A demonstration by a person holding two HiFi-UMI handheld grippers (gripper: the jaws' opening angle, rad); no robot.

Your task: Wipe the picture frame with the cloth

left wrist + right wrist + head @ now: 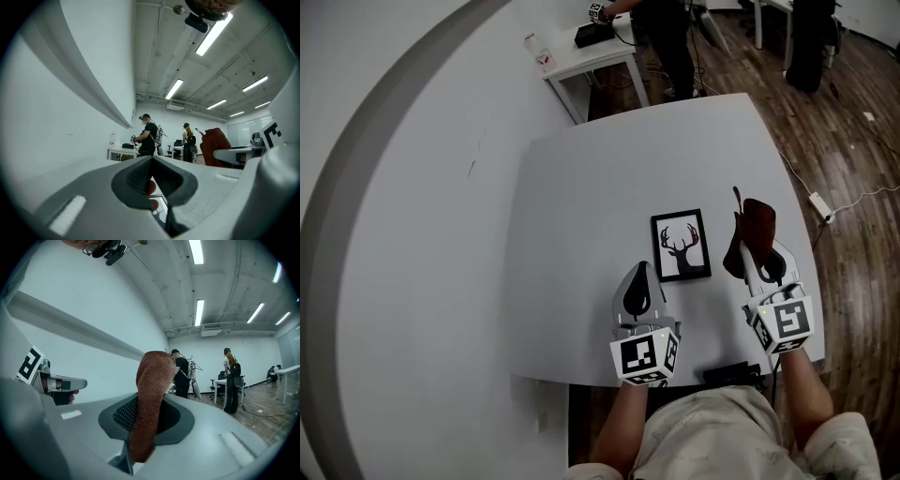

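Table: white, large, bare but for one item; near edge cut off by the person's body.

Picture frame: black, lying flat near the table's front, deer-head silhouette facing up. It lies between the two grippers, just ahead of the left one.

Cloth: rust-brown, standing up from the right gripper, whose jaws pinch its lower part; it is held above the table, to the frame's right and apart from it.

Left gripper: jaws drawn together on nothing, tip near the frame's lower left corner.

Step in hand, judged: bringing the cloth to the frame. Best done by lowering the loose end flat onto the glass and steadying a frame corner with the left gripper, since a light frame would likely slide.

Not legible: whether the left tip touches the frame; the cloth's full length; dust or marks on the glass.
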